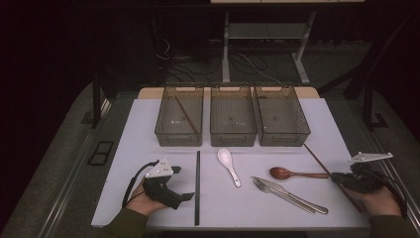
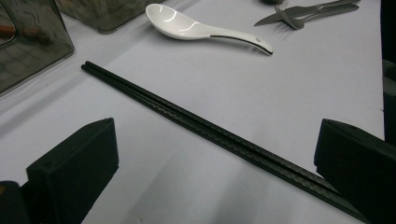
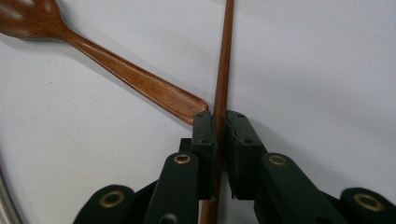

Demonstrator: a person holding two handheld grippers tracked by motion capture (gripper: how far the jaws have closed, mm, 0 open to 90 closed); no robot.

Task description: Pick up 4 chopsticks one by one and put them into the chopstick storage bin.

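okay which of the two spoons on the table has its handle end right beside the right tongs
The brown wooden spoon: its handle end lies against the right tongs, which are shut on a wooden chopstick. The white ceramic spoon lies mid-table, apart.

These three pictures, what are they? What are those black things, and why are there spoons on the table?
A person sits at a white table and holds a pinching tool in each hand. The high view looks down from above. The other two come from small cameras that ride on the tools.

On the table lie black chopsticks, a white spoon, a wooden spoon, a fork and a knife. Behind them stand three see-through bins; the left bin has a brown stick in it.

The right gripper pinches a brown chopstick. The left gripper is open, beside the black chopsticks.
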